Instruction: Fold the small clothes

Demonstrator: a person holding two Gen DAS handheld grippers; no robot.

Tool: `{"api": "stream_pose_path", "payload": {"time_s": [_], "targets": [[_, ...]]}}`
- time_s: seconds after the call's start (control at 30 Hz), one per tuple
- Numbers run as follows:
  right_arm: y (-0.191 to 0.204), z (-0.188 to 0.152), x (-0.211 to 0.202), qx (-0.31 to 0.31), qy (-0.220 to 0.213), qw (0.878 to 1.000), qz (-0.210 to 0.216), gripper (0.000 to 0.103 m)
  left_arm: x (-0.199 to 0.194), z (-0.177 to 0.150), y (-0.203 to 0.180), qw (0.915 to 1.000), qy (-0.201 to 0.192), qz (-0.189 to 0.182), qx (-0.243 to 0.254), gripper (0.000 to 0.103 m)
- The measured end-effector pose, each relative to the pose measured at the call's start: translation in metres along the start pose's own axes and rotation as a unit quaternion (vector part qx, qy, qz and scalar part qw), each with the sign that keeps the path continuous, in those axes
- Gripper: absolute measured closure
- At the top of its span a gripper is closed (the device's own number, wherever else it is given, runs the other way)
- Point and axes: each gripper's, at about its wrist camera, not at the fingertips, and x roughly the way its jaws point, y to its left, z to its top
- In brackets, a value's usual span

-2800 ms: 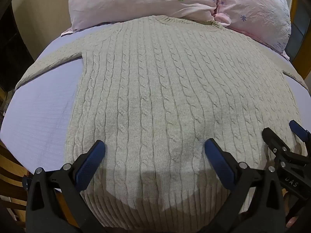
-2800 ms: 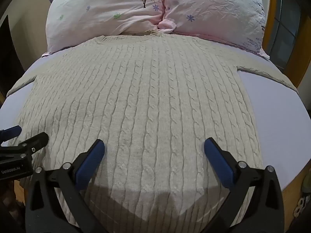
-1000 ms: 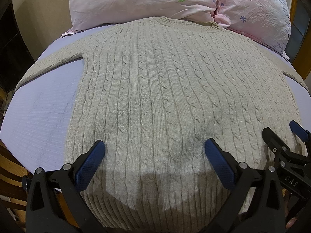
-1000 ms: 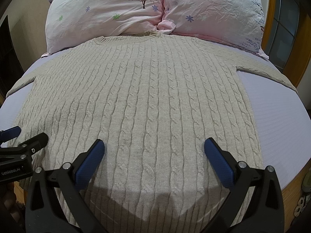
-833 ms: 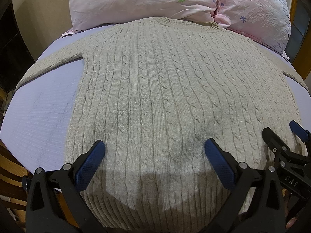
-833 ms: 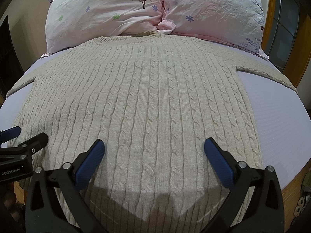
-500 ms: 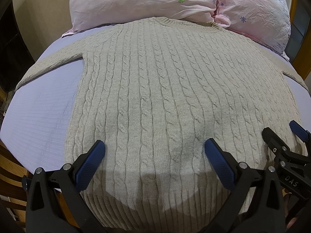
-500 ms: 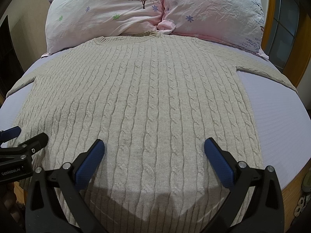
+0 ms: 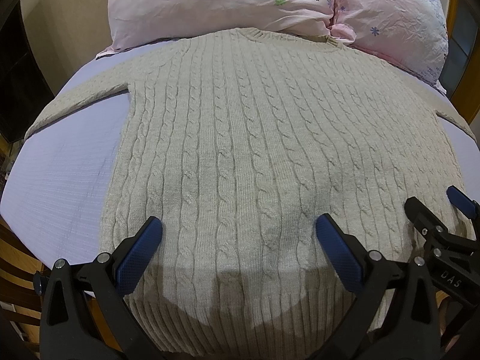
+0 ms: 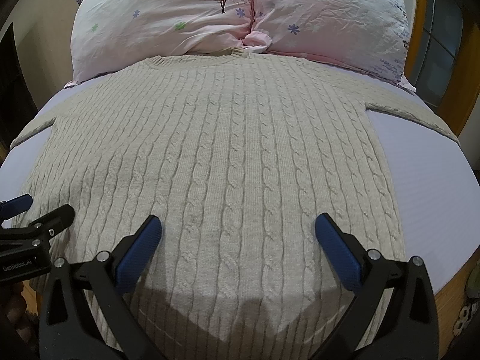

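Observation:
A beige cable-knit sweater point(image 9: 240, 138) lies flat and face up on a lilac bed sheet point(image 9: 60, 174), its collar toward the pillows and both sleeves spread out sideways. It also shows in the right wrist view point(image 10: 228, 150). My left gripper point(image 9: 238, 234) is open and empty, hovering over the left part of the hem. My right gripper point(image 10: 238, 234) is open and empty over the right part of the hem. Each gripper shows at the edge of the other's view: the right gripper point(image 9: 435, 210) and the left gripper point(image 10: 39, 210).
Two pink floral pillows point(image 10: 210, 12) lie at the head of the bed, touching the sweater's collar. A wooden bed frame point(image 10: 450, 297) edges the mattress at the lower right. A wooden door frame point(image 10: 462, 90) stands to the right, and a dark wall opening point(image 9: 18, 90) to the left.

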Motion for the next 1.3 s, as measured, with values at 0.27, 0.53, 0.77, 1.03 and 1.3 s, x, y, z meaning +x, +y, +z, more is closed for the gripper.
{"api": "stream_pose_path", "payload": {"time_s": [0.27,0.53,0.77,1.03,1.3], "targets": [[-0.033,0.006,-0.013,0.003,-0.028,0.997,0.065,0.002,-0.007,-0.005,-0.001,0.9996,-0.028,-0.001,0.007,0.001],[-0.262,0.075,0.0,0.297,-0.065,0.953,0.002,0.024,-0.009,0.008,0.009,0.995,-0.086,-0.044,0.023,0.001],[-0.423,0.098,0.07,0.489,-0.022,0.871,-0.04,0.048,-0.014,0.051,0.069,0.9837,-0.14,-0.1,-0.05,0.001],[-0.468,0.105,0.096,0.526,-0.056,0.845,-0.079,0.095,-0.013,0.078,0.182,0.9608,-0.186,-0.053,-0.199,0.001],[-0.289,0.205,0.031,0.251,-0.201,0.946,-0.033,0.096,-0.008,0.07,0.264,0.9369,-0.202,0.023,-0.285,0.001]]}}
